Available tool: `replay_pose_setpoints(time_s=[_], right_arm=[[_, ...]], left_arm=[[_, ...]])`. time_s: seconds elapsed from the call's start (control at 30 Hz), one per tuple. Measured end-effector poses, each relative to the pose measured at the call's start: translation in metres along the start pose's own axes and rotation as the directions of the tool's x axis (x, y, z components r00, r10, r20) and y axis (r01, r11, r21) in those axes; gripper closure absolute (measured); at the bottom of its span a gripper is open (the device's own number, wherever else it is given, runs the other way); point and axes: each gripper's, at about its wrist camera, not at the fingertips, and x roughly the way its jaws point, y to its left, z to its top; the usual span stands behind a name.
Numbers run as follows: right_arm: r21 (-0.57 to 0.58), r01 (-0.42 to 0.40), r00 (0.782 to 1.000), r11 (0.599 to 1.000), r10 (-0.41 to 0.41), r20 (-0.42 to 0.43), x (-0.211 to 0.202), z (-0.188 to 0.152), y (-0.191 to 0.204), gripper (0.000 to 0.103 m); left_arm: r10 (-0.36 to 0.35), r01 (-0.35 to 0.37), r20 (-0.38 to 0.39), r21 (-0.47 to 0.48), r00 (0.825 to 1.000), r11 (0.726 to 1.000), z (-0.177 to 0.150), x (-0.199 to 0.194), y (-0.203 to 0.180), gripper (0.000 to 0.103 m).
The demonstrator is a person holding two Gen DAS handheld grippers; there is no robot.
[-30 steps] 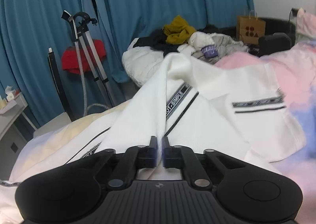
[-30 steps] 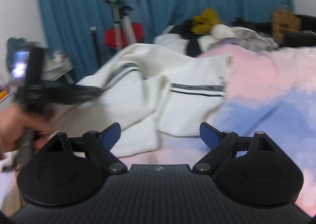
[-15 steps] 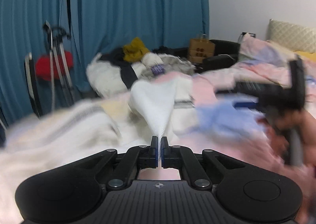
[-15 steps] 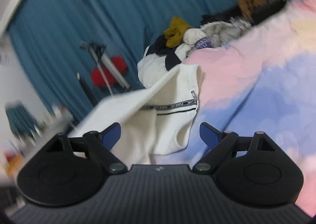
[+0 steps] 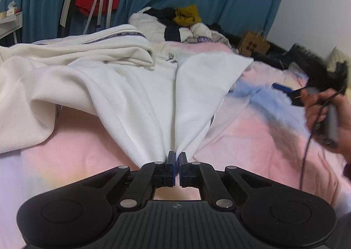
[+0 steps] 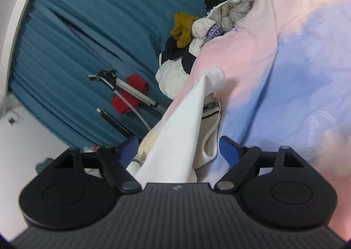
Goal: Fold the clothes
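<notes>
Garment: a white garment [image 5: 136,86] is spread across the bed [image 5: 252,130], its left part bunched up, apparently so a fold can be carried over it.
Left gripper: the left gripper [image 5: 177,159] is clamped on a gathered edge of the cloth, which is drawn taut and lifted toward the camera.
Right gripper: the right gripper [image 6: 178,147] is held with fingers wide apart, white cloth lying between them ungrasped, probably readied for a second hold.
Clothes pile: a clothes pile [image 5: 182,22] is left at the far end of the bed, well apart.
</notes>
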Motion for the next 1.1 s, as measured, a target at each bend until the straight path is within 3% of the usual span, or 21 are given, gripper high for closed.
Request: replay_pose_setpoints(time_s=[0.03,0.2,0.33,0.37,0.4,0.47,0.5,0.6,0.7,0.8,0.87,0.93,0.97,1.03,1.1], right_arm=[[-0.006,0.003,1.0,1.0,-0.003,-0.001,0.008,0.0,-0.001,0.02],[0.057,0.013,0.999,0.998,-0.011,-0.035,0.062,0.008,-0.02,0.03],[-0.039,0.047,0.999,0.998,-0.048,-0.025,0.101,0.023,-0.015,0.036],[-0.052,0.052,0.998,0.997,-0.053,-0.019,0.11,0.027,-0.013,0.047],[-0.055,0.063,0.998,0.997,-0.063,-0.01,0.118,0.03,-0.013,0.066],[-0.046,0.087,0.996,0.995,-0.088,0.0,0.131,0.035,-0.015,0.09],[-0.036,0.101,0.995,0.994,-0.101,0.001,0.136,0.037,-0.017,0.095],[-0.038,0.117,0.992,0.992,-0.116,0.041,0.131,0.042,-0.011,0.097],[-0.066,0.079,0.988,0.995,-0.069,0.139,0.106,0.058,0.01,0.097],[-0.124,0.028,0.958,0.992,0.008,0.287,0.058,0.075,0.037,0.097],[-0.177,0.019,0.919,0.984,0.053,0.391,0.018,0.08,0.048,0.097],[-0.227,0.086,0.872,0.97,0.037,0.488,-0.027,0.075,0.053,0.097],[-0.216,0.14,0.849,0.966,-0.004,0.528,-0.046,0.069,0.05,0.097],[-0.097,0.262,0.815,0.96,-0.166,0.555,-0.073,0.057,0.031,0.097],[0.06,0.421,0.8,0.905,-0.402,0.447,-0.083,0.043,0.001,0.097]], left_arm=[[-0.005,0.005,0.003,-0.018,1.0,1.0,0.0,0.001,0.004,0.1],[-0.024,0.023,-0.007,-0.098,1.0,0.995,0.001,0.007,0.024,0.1],[-0.038,0.038,-0.004,-0.107,0.999,0.994,-0.002,0.013,0.032,0.1],[-0.045,0.045,0.0,-0.111,0.999,0.993,-0.002,0.015,0.034,0.1],[-0.053,0.053,0.005,-0.115,0.999,0.992,-0.001,0.016,0.035,0.1],[-0.067,0.068,0.014,-0.123,0.998,0.99,0.001,0.02,0.038,0.1],[-0.072,0.075,0.025,-0.123,0.997,0.99,0.002,0.02,0.039,0.1],[-0.113,0.118,0.047,-0.13,0.992,0.984,0.007,0.022,0.037,0.1],[-0.186,0.195,0.098,-0.091,0.978,0.977,0.01,0.014,0.031,0.1],[-0.217,0.225,0.109,-0.075,0.97,0.971,0.007,0.006,0.023,0.1],[-0.237,0.245,0.116,-0.065,0.965,0.967,0.006,0.001,0.017,0.1],[-0.257,0.265,0.123,-0.054,0.959,0.963,0.004,-0.004,0.012,0.1],[-0.267,0.275,0.126,-0.049,0.955,0.96,0.004,-0.007,0.009,0.1],[-0.287,0.294,0.133,-0.038,0.949,0.955,0.002,-0.012,0.003,0.099],[-0.288,0.295,0.113,-0.047,0.951,0.954,-0.001,-0.011,0.001,0.099]])
